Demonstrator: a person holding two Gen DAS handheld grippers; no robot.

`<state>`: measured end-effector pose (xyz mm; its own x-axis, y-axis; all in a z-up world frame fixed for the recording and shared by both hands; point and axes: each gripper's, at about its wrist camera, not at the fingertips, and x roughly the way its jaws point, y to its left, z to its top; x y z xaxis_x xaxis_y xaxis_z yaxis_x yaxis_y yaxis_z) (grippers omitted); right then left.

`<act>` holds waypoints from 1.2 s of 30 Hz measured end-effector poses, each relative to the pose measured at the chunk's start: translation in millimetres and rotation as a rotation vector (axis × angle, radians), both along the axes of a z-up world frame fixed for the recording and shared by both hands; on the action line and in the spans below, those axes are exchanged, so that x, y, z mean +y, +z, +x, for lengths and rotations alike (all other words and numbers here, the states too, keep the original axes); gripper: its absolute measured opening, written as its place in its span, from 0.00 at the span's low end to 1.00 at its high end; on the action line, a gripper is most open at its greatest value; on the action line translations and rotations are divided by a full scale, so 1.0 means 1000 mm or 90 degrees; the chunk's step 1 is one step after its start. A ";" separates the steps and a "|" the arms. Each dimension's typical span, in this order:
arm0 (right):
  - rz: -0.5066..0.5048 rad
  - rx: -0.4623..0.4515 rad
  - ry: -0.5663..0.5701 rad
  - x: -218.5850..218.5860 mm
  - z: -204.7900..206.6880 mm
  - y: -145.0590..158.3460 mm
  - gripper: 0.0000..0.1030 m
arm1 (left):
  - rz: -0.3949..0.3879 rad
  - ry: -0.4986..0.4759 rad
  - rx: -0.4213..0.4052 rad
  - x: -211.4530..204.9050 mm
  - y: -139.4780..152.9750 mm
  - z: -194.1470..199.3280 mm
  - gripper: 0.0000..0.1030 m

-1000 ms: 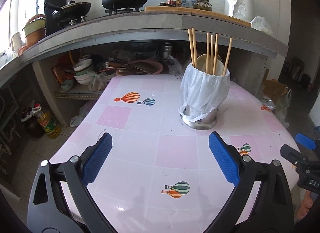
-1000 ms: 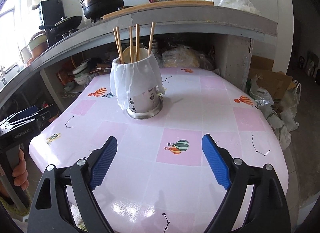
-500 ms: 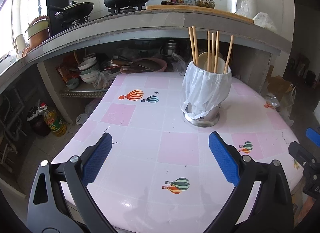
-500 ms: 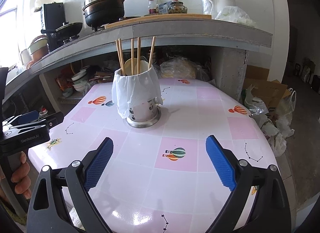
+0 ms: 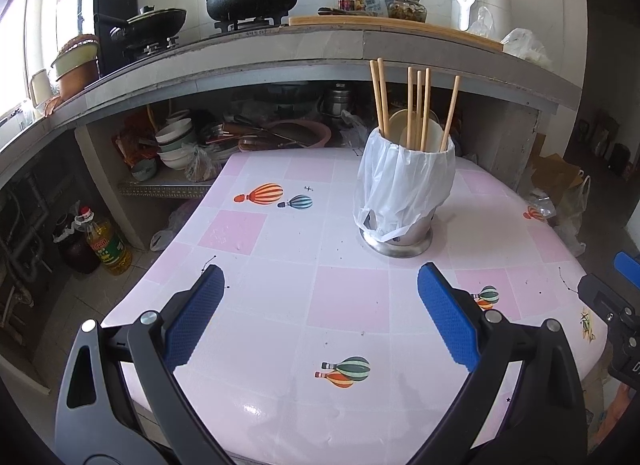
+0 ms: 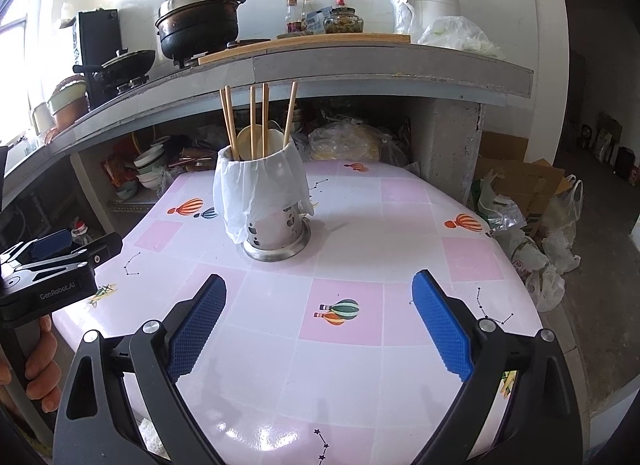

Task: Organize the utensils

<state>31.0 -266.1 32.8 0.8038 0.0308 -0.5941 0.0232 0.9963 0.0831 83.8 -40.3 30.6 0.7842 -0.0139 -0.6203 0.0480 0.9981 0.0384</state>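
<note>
Chopsticks (image 5: 416, 105): six wooden sticks counted in the left wrist view; five can be told apart in the right wrist view, where one pair on the left nearly overlaps.
Spoons: two pale, rounded spoon bowls (image 6: 256, 141) among the sticks; handles hidden inside the holder.
Utensil holder (image 6: 276, 229): one perforated steel cylinder on a round drip base, its upper part draped in a white plastic bag (image 5: 404, 185).
Location of holder: on the pink-and-white tiled table (image 5: 344, 297), toward the far side, ahead of both grippers and well apart from them.
Long axis of chopsticks: near vertical, ends pointing up; the two leftmost lean slightly left, the rightmost leans right, the middle ones stand straight.
Left gripper (image 5: 320, 297): one; blue pads spread wide, nothing between them, above bare table.
Right gripper (image 6: 320, 297): one; blue pads spread wide, nothing between them, above bare table.
Hand: fingers of one hand (image 6: 38, 365) on the left gripper's handle, at the left edge of the right wrist view.
Change from one second ago: right jaws stand a little wider; both views show more of the table's near edge and more of the counter (image 5: 280, 49) above; holder, chopsticks and spoons lie as before.
</note>
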 end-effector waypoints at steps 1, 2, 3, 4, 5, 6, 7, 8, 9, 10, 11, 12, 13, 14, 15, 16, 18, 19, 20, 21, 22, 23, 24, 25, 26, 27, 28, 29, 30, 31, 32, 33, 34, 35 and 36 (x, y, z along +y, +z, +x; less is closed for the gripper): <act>-0.002 -0.002 0.000 -0.001 0.000 0.001 0.89 | 0.000 -0.002 -0.002 -0.001 0.000 -0.001 0.91; -0.004 -0.003 -0.002 -0.001 -0.001 0.002 0.89 | 0.001 -0.004 -0.003 -0.001 0.001 -0.001 0.91; -0.005 -0.004 -0.005 -0.002 -0.001 0.002 0.89 | 0.002 -0.006 -0.005 -0.002 0.001 -0.002 0.91; -0.004 -0.004 -0.007 -0.004 -0.001 0.003 0.89 | 0.002 -0.007 -0.006 -0.002 0.001 -0.003 0.91; -0.002 -0.004 -0.010 -0.005 -0.001 0.004 0.89 | 0.002 -0.009 -0.007 -0.002 0.001 -0.003 0.91; 0.000 -0.004 -0.013 -0.006 -0.002 0.005 0.89 | 0.001 -0.011 -0.006 -0.003 0.001 -0.003 0.91; 0.001 -0.005 -0.015 -0.007 -0.002 0.005 0.89 | 0.000 -0.012 -0.006 -0.003 0.001 -0.003 0.91; 0.001 -0.005 -0.016 -0.007 -0.002 0.006 0.89 | 0.000 -0.013 -0.005 -0.004 0.001 -0.003 0.91; 0.001 -0.006 -0.016 -0.007 -0.002 0.007 0.89 | -0.001 -0.014 -0.006 -0.004 0.002 -0.004 0.91; 0.000 -0.007 -0.015 -0.007 -0.002 0.007 0.89 | -0.002 -0.016 -0.008 -0.005 0.002 -0.004 0.91; -0.001 -0.007 -0.015 -0.006 -0.002 0.007 0.89 | -0.004 -0.017 -0.010 -0.005 0.003 -0.004 0.91; -0.002 -0.008 -0.013 -0.006 -0.002 0.008 0.89 | -0.006 -0.018 -0.014 -0.005 0.004 -0.005 0.91; -0.002 -0.009 -0.012 -0.006 -0.002 0.008 0.89 | -0.008 -0.019 -0.018 -0.005 0.005 -0.006 0.91; -0.003 -0.010 -0.013 -0.005 -0.002 0.009 0.89 | -0.010 -0.019 -0.024 -0.005 0.006 -0.007 0.91; -0.004 -0.011 -0.013 -0.005 -0.003 0.009 0.89 | -0.010 -0.020 -0.031 -0.006 0.007 -0.008 0.91; -0.003 -0.011 -0.013 -0.005 -0.003 0.009 0.89 | -0.010 -0.022 -0.035 -0.006 0.008 -0.009 0.91; -0.002 -0.012 -0.013 -0.005 -0.003 0.010 0.89 | -0.008 -0.024 -0.041 -0.007 0.009 -0.010 0.91; -0.002 -0.013 -0.013 -0.005 -0.003 0.010 0.89 | -0.007 -0.025 -0.043 -0.008 0.010 -0.010 0.91; -0.002 -0.014 -0.013 -0.005 -0.004 0.011 0.89 | -0.006 -0.025 -0.046 -0.008 0.010 -0.010 0.91; -0.002 -0.015 -0.014 -0.005 -0.004 0.011 0.89 | -0.005 -0.026 -0.049 -0.009 0.010 -0.011 0.91; -0.001 -0.016 -0.014 -0.006 -0.004 0.011 0.89 | -0.004 -0.026 -0.052 -0.009 0.011 -0.011 0.91; 0.000 -0.017 -0.014 -0.006 -0.004 0.012 0.89 | -0.004 -0.026 -0.056 -0.009 0.011 -0.012 0.91; 0.000 -0.019 -0.014 -0.006 -0.004 0.012 0.89 | -0.004 -0.026 -0.060 -0.009 0.011 -0.012 0.91; 0.000 -0.020 -0.015 -0.006 -0.004 0.013 0.89 | -0.005 -0.027 -0.065 -0.009 0.012 -0.013 0.91; 0.001 -0.021 -0.015 -0.006 -0.005 0.013 0.89 | -0.005 -0.027 -0.068 -0.010 0.012 -0.014 0.91; 0.001 -0.022 -0.015 -0.006 -0.006 0.013 0.89 | -0.005 -0.028 -0.070 -0.010 0.013 -0.015 0.91; 0.002 -0.021 -0.015 -0.006 -0.005 0.013 0.89 | -0.005 -0.028 -0.072 -0.010 0.013 -0.015 0.91; 0.001 -0.021 -0.014 -0.006 -0.005 0.013 0.89 | -0.004 -0.029 -0.072 -0.011 0.013 -0.015 0.91; 0.001 -0.021 -0.014 -0.006 -0.006 0.013 0.89 | -0.004 -0.029 -0.071 -0.011 0.013 -0.015 0.91; 0.000 -0.022 -0.014 -0.006 -0.005 0.013 0.89 | -0.005 -0.029 -0.071 -0.011 0.013 -0.015 0.91; -0.001 -0.022 -0.014 -0.005 -0.006 0.013 0.89 | -0.005 -0.030 -0.071 -0.011 0.013 -0.016 0.91; -0.002 -0.023 -0.014 -0.005 -0.006 0.014 0.89 | -0.005 -0.029 -0.071 -0.011 0.013 -0.015 0.91; -0.004 -0.024 -0.014 -0.005 -0.006 0.014 0.89 | -0.005 -0.029 -0.070 -0.011 0.013 -0.015 0.91; -0.005 -0.024 -0.014 -0.004 -0.006 0.015 0.89 | -0.005 -0.029 -0.070 -0.011 0.013 -0.016 0.91; -0.005 -0.024 -0.013 -0.004 -0.006 0.015 0.89 | -0.005 -0.028 -0.070 -0.011 0.013 -0.015 0.91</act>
